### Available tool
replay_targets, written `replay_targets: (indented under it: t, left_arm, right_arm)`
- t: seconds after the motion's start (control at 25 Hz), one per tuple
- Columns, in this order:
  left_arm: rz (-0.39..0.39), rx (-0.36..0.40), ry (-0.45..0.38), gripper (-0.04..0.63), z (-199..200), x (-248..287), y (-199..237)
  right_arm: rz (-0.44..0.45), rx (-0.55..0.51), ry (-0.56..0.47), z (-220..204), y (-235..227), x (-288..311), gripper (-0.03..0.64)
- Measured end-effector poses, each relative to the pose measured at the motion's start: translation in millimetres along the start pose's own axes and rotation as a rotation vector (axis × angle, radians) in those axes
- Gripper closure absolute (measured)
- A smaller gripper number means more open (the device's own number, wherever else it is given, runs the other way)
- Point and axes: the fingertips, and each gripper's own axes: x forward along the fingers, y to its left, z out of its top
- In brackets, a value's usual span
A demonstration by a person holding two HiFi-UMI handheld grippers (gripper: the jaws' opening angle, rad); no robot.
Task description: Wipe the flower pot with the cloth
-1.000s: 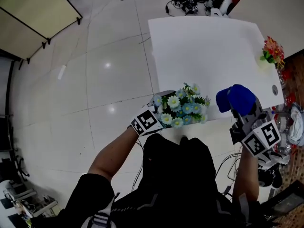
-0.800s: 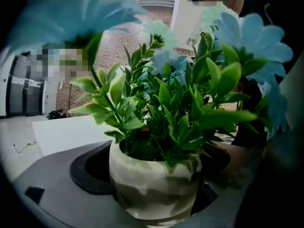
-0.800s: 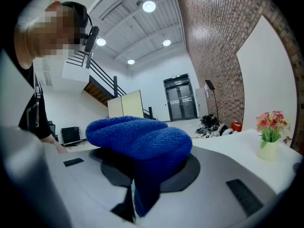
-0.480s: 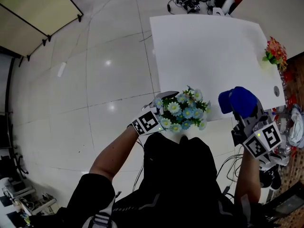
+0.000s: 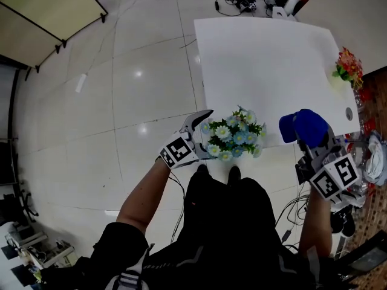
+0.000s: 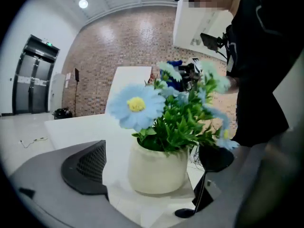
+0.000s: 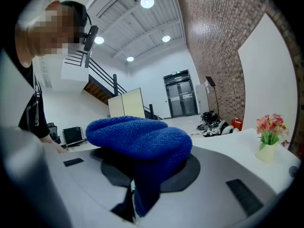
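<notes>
1. Left hand-held gripper (image 5: pixel 204 121) is opening wide around the flower pot (image 6: pixel 156 167) at the tabletop's (image 5: pixel 266 53) near edge.
2. Right hand-held gripper (image 7: pixel 145 172) is clamping the cloth (image 7: pixel 140 137); wiping the unheld pot is risking tipping it off.

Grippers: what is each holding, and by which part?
The right gripper pinches the blue cloth by a lower fold, the rest bunched above. The left gripper holds nothing: its jaws are opening, the flower pot standing free between them.

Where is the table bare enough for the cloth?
The table is bare across its middle and far side, from the blue flowers at the near edge to the red flowers at the right corner. Crowded only around the blue flowers.
</notes>
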Motion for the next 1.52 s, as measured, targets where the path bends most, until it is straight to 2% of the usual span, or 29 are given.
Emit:
replay_targets:
  t: [0.08,0.16,0.24,0.32,0.4,0.52,0.6,0.68,0.84,0.88,0.96,1.08,1.2,1.28,1.44,1.52]
  left_arm:
    - [0.049,-0.052,-0.039,-0.002,14,-28,-3]
    - [0.125,-0.113,-0.134,-0.002,45,-64,-3]
    - [0.206,-0.118,-0.197,-0.002,80,-96,0]
    - [0.236,-0.119,-0.22,0.011,114,-119,-5]
    - [0.229,-0.124,-0.243,0.113,148,-133,-14]
    - [0.265,-0.073,-0.309,0.186,195,-148,-25]
    - [0.335,-0.042,-0.361,0.226,216,-157,-30]
    - [0.404,-0.051,-0.375,0.356,221,-153,-36]
    - [0.439,-0.075,-0.336,0.425,223,-125,-80]
    - [0.465,-0.091,-0.345,0.467,225,-121,-93]
    - [0.523,-0.144,-0.393,0.592,232,-115,-118]
    - [0.587,-0.177,-0.449,0.592,244,-113,-156]
    - [0.624,-0.253,-0.446,0.592,256,-110,-182]
    - [0.642,-0.277,-0.416,0.592,264,-109,-202]
    - [0.663,-0.275,-0.398,0.592,277,-124,-251]
    - [0.672,-0.22,-0.358,0.592,278,-133,-273]
  right_arm:
    - [-0.007,0.011,-0.007,11,4,-7,0.528]
    - [-0.014,0.021,-0.028,28,8,-13,0.528]
    - [-0.027,0.036,-0.066,47,12,-16,0.528]
    - [-0.038,0.044,-0.092,59,18,-21,0.528]
    - [-0.042,0.049,-0.101,66,27,-26,0.528]
    - [-0.051,0.046,-0.126,78,36,-37,0.528]
    - [-0.045,0.037,-0.143,84,42,-46,0.528]
    - [-0.034,0.028,-0.151,87,44,-59,0.528]
    - [-0.044,0.018,-0.132,82,42,-99,0.528]
    - [-0.033,0.006,-0.137,83,43,-113,0.528]
    - [0.011,-0.013,-0.148,83,47,-143,0.528]
    - [0.1,-0.018,-0.146,78,61,-180,0.528]
    - [0.159,-0.012,-0.125,78,70,-208,0.528]
    - [0.183,-0.011,-0.124,78,79,-225,0.528]
    - [0.233,-0.007,-0.139,76,117,-254,0.528]
    - [0.247,-0.02,-0.146,77,141,-265,0.528]
